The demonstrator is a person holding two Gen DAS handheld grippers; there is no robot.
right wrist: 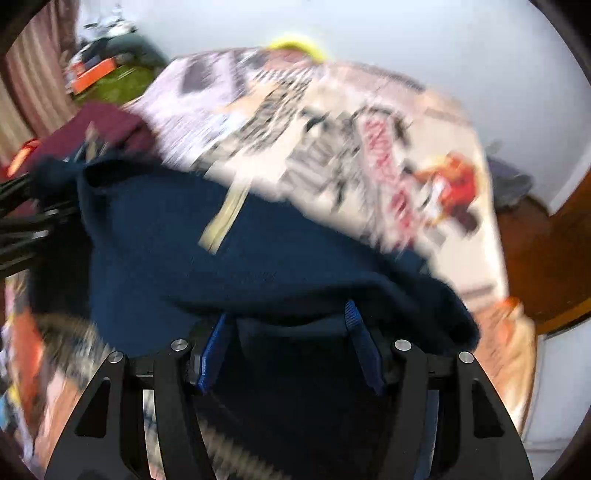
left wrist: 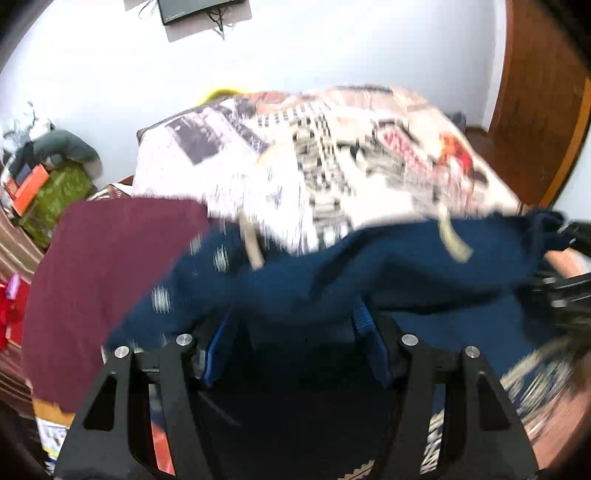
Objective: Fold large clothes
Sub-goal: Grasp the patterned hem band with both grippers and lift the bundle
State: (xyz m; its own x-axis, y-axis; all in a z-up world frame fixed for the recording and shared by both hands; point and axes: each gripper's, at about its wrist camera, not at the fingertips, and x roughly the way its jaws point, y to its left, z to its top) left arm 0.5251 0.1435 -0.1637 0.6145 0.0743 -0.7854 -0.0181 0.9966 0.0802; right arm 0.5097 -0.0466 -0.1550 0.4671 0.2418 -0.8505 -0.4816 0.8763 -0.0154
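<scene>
A navy blue garment (left wrist: 369, 266) with pale drawstrings lies across the patterned bedspread (left wrist: 332, 155). Its near edge is draped over the tips of my left gripper (left wrist: 291, 314), whose blue pads (left wrist: 216, 347) stand well apart and do not pinch the cloth. In the right wrist view the same navy garment (right wrist: 221, 266) hangs over my right gripper (right wrist: 286, 314), whose jaws are also apart. A folded maroon garment (left wrist: 103, 258) lies to the left, beside the navy one. Both views are blurred by motion. Each gripper's black frame shows at the edge of the other view.
Left of the bed stands a cluttered pile with a green box (left wrist: 55, 199), an orange box (left wrist: 31, 188) and a grey plush (left wrist: 70, 147). A wooden door (left wrist: 535, 92) is at the right. A screen (left wrist: 195, 9) hangs on the white wall.
</scene>
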